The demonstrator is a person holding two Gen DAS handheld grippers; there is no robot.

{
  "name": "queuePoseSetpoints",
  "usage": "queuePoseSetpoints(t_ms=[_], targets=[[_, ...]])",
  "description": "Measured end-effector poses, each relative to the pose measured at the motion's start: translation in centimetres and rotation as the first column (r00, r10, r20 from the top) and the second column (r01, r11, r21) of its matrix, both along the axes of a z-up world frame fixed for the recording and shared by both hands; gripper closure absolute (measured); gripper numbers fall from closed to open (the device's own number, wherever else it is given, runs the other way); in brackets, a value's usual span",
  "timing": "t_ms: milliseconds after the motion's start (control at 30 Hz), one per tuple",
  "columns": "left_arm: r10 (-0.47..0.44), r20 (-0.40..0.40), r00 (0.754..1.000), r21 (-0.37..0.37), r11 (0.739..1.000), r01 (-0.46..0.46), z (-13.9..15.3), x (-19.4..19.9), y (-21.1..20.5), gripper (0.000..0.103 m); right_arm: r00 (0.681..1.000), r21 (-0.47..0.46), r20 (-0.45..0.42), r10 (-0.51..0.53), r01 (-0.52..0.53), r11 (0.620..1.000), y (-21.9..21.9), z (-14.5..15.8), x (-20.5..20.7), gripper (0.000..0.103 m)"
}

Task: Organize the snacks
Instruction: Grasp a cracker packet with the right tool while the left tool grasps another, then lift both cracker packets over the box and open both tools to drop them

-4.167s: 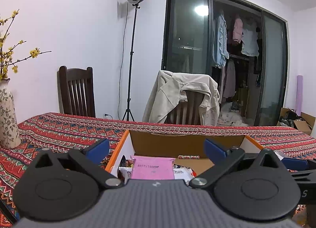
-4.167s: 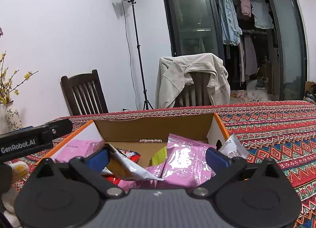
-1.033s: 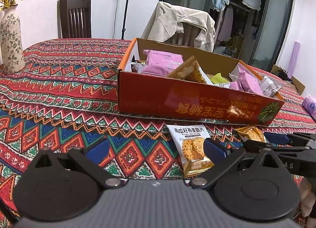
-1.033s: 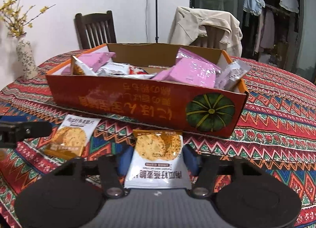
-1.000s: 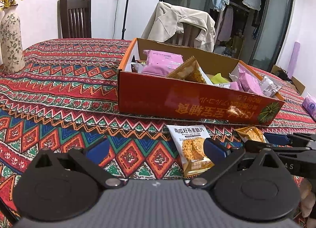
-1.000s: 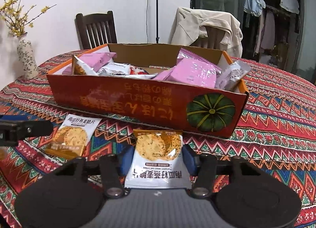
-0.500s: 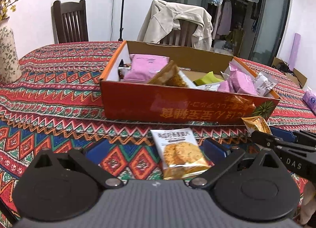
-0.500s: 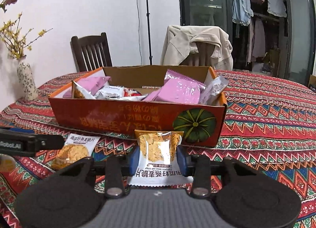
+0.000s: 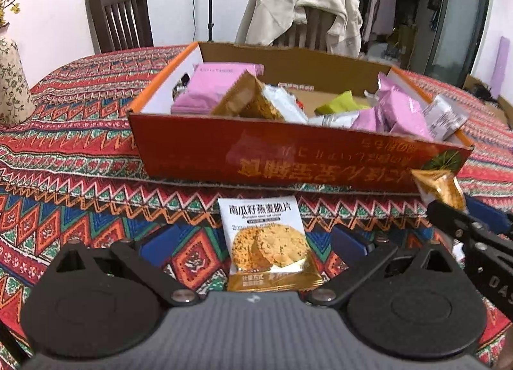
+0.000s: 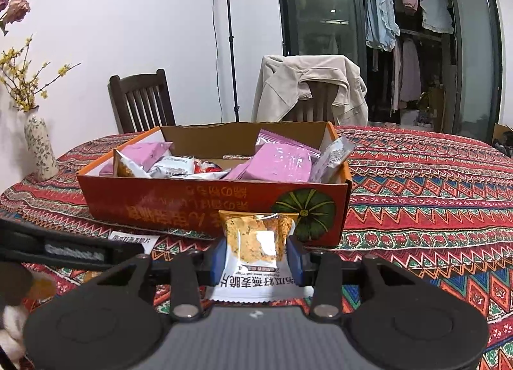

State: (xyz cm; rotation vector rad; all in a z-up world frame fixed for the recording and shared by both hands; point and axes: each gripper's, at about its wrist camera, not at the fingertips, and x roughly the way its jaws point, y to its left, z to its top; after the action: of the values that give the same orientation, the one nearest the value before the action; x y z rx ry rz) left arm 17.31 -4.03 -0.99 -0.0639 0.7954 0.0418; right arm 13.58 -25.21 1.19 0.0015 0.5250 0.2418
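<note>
Pick step underway: snack box (image 10: 211,206) sits on desk (image 10: 433,209) just ahead of both tongs; right tongs (image 10: 256,256) clamped on a cracker packet (image 10: 256,242), next lift it over the rim; left tongs (image 9: 253,242) wide, straddling second packet (image 9: 267,242), need closing.

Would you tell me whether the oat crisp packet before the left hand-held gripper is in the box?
Out: white-and-gold oat crisp packet lies on the patterned tablecloth.

Two oat-crisp packets (image 9: 271,248) (image 10: 256,251), one box (image 9: 288,158), two chairs (image 10: 141,101) (image 10: 320,104).
</note>
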Motion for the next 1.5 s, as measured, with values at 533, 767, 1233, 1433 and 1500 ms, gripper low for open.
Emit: queuePoseSetpoints(t_ms=[533, 767, 1233, 1433, 1500], targets=[[-0.010, -0.020, 1.000, 0.050, 0.999, 0.011, -1.5, 0.1, -0.9, 0.002, 1.000, -0.006, 0.002, 0.008, -0.008, 1.000, 0.3, -0.1, -0.2, 0.064], [-0.033, -0.010, 0.999, 0.044, 0.998, 0.033, -0.7, -0.7, -0.6, 0.028, 1.000, -0.011, -0.001, 0.017, -0.017, 1.000, 0.5, -0.2, -0.2, 0.064], [-0.046, 0.031, 0.998, 0.003, 0.999, 0.046, -0.4, -2.3, 1.0, 0.050, 0.999, -0.019, 0.012, 0.050, -0.049, 0.999, 0.9, -0.2, -0.5, 0.064], [-0.054, 0.095, 0.994, 0.014, 0.999, 0.052, 0.7, -3.6, 1.3, 0.051, 0.997, -0.021, 0.028, 0.076, -0.075, 0.997, 1.2, -0.2, -0.8, 0.064], [-0.059, 0.120, 0.991, 0.014, 0.998, 0.058, 1.2, -4.1, 1.4, 0.051, 0.996, -0.020, 0.030, 0.084, -0.084, 0.996, 1.3, -0.2, -0.9, 0.064]])
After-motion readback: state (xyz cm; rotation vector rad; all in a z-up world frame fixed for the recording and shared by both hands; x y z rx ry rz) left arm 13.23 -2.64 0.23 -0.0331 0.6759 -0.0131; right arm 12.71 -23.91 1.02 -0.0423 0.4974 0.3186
